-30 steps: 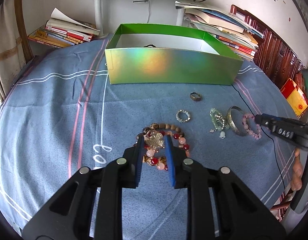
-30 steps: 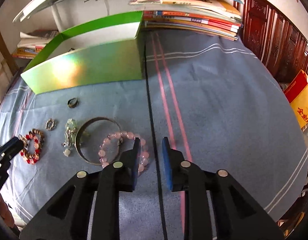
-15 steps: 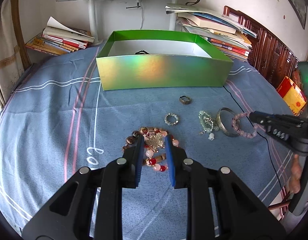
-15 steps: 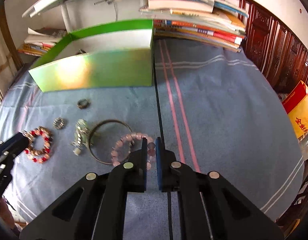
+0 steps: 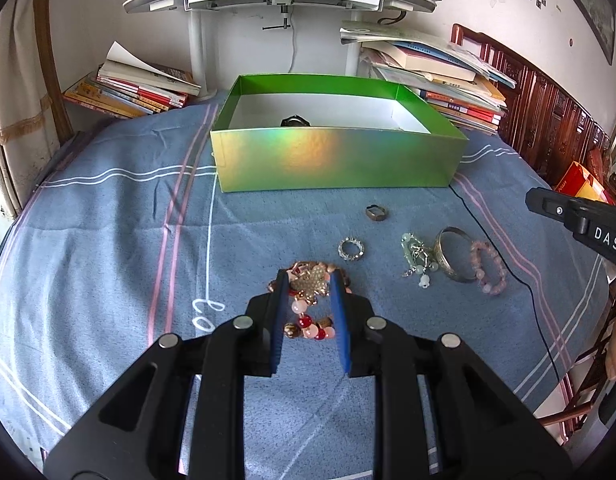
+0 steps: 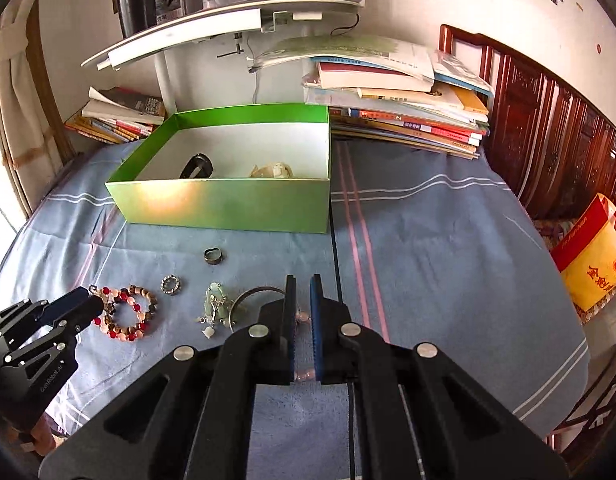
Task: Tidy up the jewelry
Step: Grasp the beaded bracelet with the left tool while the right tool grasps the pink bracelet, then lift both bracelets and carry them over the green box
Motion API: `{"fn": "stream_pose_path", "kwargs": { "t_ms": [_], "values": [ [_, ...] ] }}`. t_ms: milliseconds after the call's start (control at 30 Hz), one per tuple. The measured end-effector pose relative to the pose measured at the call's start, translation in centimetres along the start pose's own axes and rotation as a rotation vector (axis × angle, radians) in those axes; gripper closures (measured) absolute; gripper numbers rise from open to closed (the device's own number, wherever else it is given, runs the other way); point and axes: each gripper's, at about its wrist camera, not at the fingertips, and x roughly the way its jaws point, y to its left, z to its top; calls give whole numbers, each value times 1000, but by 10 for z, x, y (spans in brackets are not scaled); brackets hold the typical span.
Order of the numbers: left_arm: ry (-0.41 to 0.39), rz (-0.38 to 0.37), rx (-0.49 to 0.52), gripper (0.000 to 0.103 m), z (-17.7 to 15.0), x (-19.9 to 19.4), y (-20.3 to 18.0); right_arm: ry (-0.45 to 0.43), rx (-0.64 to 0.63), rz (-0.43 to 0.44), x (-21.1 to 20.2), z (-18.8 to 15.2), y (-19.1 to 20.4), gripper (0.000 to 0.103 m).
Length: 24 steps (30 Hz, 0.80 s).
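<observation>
In the left wrist view, the left gripper [image 5: 308, 280] is seen low in the centre of the frame with its jaws partly open, straddling the red and brown bead bracelet [image 5: 308, 312] that lies on the blue cloth [image 5: 107, 240]; whether the pads already touch the beads cannot be told, and no firm hold is evident. In the right wrist view, the right gripper [image 6: 302, 296] is shown at lower centre with its jaws nearly closed on the pink bead bracelet [image 6: 303, 376], whose beads are visible between the pads near the jaw roots and again near the tips. The green box [image 6: 227, 204], open at the top, stands above both grippers in each frame, straight ahead along the fingers, with a dark band [image 6: 195, 166] and a pale piece [image 6: 273, 170] already lying inside. Between the grippers and the box, a dark ring [image 6: 213, 256], a sparkling ring [image 6: 171, 283], a jade pendant [image 6: 215, 306] and a silver bangle [image 6: 247, 300] are left on the cloth. The coming move is judged to turn on this forward line: each held bracelet must be lifted above the near wall of the box, whose long side runs across the frame. The right gripper, already gripping, appears readier; catching the bangle lying just beside the pink beads is a risk.
</observation>
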Motion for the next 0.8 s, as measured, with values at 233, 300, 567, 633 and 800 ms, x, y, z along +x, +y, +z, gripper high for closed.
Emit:
{"fn": "stream_pose_path", "kwargs": {
  "t_ms": [233, 300, 567, 633, 800],
  "values": [
    [17, -2, 0, 82, -2, 5, 1, 103, 42, -57, 35, -12, -13, 74],
    [18, -2, -1, 82, -2, 5, 1, 139, 55, -87, 49, -16, -19, 73],
    [33, -6, 3, 82, -4, 11, 0, 198, 31, -72, 70, -31, -18, 73],
    [35, -5, 4, 82, -4, 12, 0, 195, 17, -72, 71, -31, -15, 73],
    [38, -3, 1, 82, -4, 13, 1, 191, -4, -48, 68, -33, -7, 95]
  ]
}}
